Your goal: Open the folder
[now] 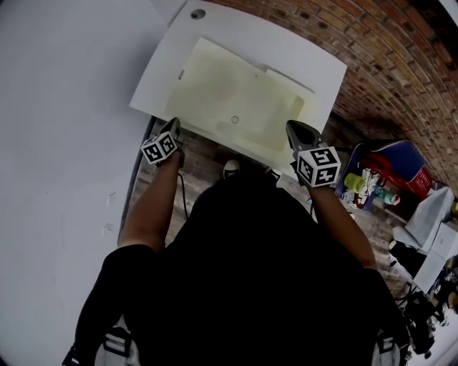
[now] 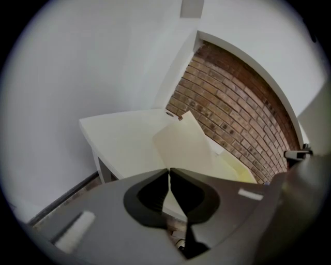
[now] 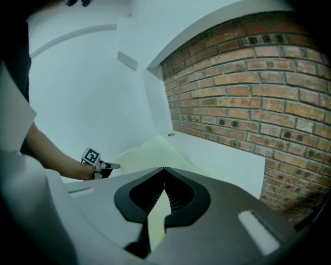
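Pale yellow folder (image 1: pixel 236 100) on the white table (image 1: pixel 315 57) — right gripper (image 3: pixel 164 170) gripping it
The folder lies on the tabletop (a brick wall (image 3: pixel 258 77) stands beside it). The right gripper's jaws are clamped on the folder's near right edge. The left gripper (image 2: pixel 168 171) — jaws pressed together, nothing between them — hangs at the table's near edge, by the folder's near left corner.

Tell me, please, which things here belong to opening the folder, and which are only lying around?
For the job:
- folder
- right gripper, shut on the folder's near edge
- left gripper, shut, empty
- white table under the folder

Lying about:
- blue and red bag on the floor
- round cap at the table's far corner
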Tool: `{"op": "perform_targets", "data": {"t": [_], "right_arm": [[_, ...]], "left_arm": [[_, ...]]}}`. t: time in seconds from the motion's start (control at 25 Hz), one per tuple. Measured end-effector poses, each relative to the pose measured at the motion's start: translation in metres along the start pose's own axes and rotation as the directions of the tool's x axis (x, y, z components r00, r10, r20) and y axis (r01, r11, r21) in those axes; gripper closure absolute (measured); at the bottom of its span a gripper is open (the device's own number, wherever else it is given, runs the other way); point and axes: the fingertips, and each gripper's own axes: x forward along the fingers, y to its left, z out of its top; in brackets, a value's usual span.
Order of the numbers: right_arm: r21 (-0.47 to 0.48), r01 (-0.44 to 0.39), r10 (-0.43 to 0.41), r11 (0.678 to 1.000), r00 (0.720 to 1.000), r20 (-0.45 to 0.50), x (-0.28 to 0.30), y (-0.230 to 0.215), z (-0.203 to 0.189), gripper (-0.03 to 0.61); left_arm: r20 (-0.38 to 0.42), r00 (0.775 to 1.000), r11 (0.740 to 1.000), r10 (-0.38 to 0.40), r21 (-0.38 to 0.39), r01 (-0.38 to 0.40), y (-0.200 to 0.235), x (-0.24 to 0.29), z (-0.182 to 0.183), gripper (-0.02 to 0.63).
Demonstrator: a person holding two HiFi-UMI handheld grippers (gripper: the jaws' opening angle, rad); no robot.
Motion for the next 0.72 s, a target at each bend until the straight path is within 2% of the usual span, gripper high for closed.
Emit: {"op": "perform_targets", "data": {"t": [0.72], "right_arm": [[0.005,-0.001,0.001,1.000,1.000,0.002,-0.0023,-0.0004,-0.0009,0.578]], "left_arm": [[-0.014,1.000,1.000,0.019,-0.012,-0.019,0.0054,0.0034,-0.0040,0.600]]}}
